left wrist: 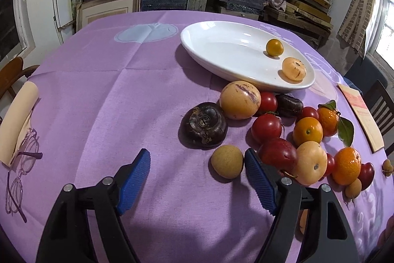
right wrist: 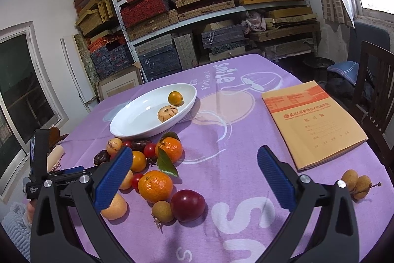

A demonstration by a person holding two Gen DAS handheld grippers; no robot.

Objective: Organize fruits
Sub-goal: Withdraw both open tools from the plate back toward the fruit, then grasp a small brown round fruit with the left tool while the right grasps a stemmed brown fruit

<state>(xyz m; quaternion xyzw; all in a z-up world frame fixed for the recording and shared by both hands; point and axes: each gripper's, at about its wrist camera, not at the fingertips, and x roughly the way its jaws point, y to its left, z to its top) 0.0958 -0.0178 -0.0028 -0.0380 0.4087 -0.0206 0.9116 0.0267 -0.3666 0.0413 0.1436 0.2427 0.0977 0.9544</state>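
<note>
Left hand-held gripper (left wrist: 197, 162) gapes empty beside a round longan (left wrist: 227, 161); oval plate (left wrist: 211, 51) runs diagonally.

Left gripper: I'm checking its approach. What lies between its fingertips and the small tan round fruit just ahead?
Only bare purple cloth: the left wrist view shows the left gripper open and the tan fruit beside its right fingertip.
</note>
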